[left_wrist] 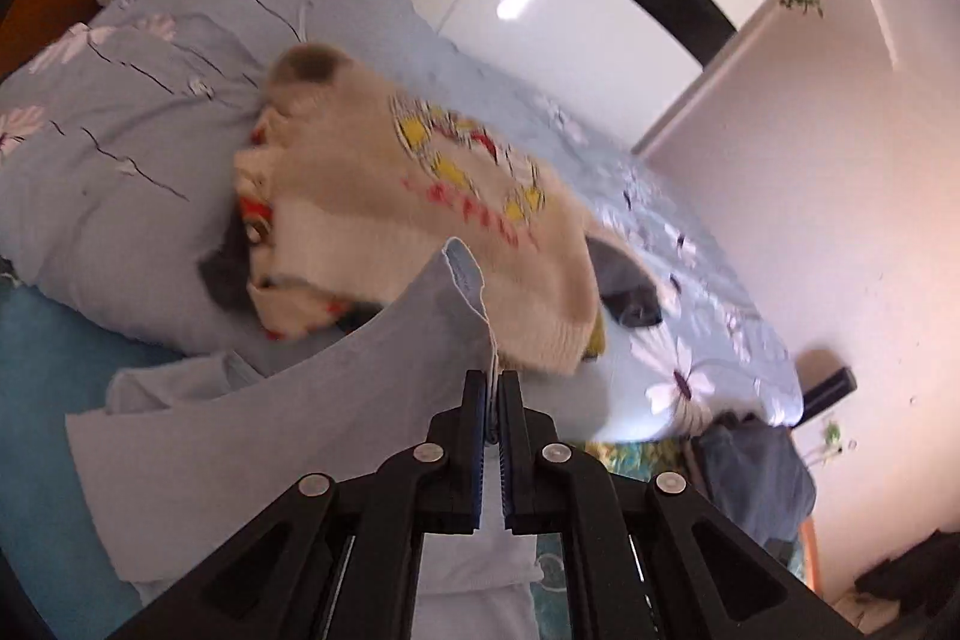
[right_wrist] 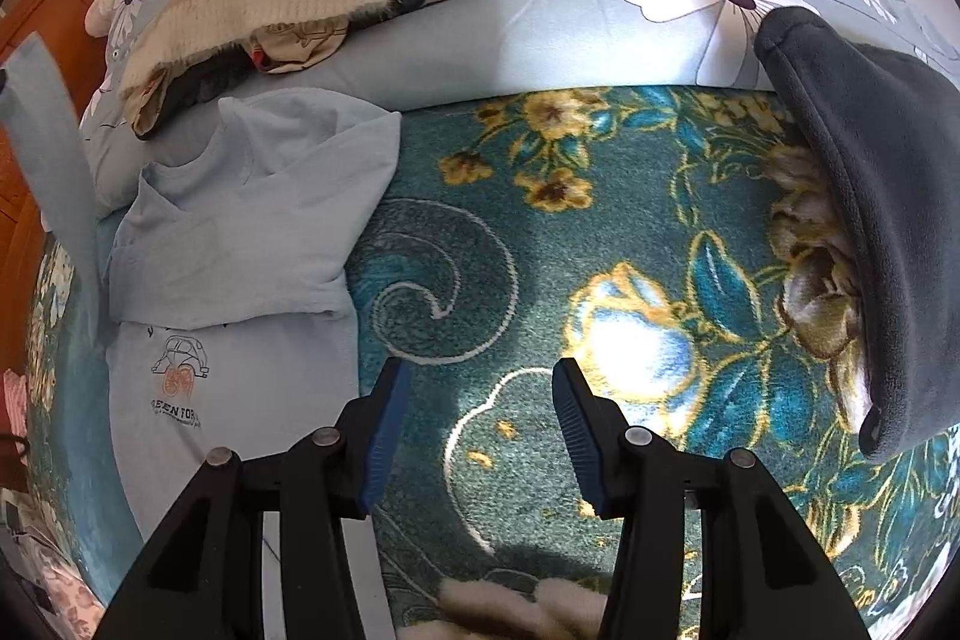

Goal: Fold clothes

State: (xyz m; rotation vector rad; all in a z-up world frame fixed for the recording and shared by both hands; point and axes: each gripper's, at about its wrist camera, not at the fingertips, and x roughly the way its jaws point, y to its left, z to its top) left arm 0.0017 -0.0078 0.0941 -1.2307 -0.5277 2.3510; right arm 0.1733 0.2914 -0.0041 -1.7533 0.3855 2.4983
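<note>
Two grippers in play, doing different work. Left gripper point(left_wrist: 493, 382): jaws clamped tight on a thin edge of the pale blue T-shirt point(right_wrist: 240, 232), at what looks like the end of a sleeve or a hem corner; the cloth fans out and away from the pinch as a raised strip, clear of the bed. Right gripper point(right_wrist: 480, 436): jaws standing apart with nothing between them, pointed steeply down over the teal floral blanket point(right_wrist: 600, 232), just beside the shirt's right edge.

Shirt lies on the teal blanket, chest print up, upper part already doubled over itself near the collar. In the right wrist view a blue strip rises at the far left edge of the frame, probably the part the left gripper holds.

Behind it, on the blue flowered duvet point(right_wrist: 540, 40), a heap of unfolded clothes topped by a cream knit sweater point(left_wrist: 420, 196). A dark grey fleece garment point(right_wrist: 852, 220) drapes at the right.

Step in hand, as judged: folding a side or sleeve of the shirt inward across the body. Whole task early; the heap is untouched.

Next move calls for:
- carrying the pinched edge across the shirt and laying it flat, without dragging the body out of line
- right jaws free to pin or take the near edge
- letting go only once the cloth rests on the shirt
</note>
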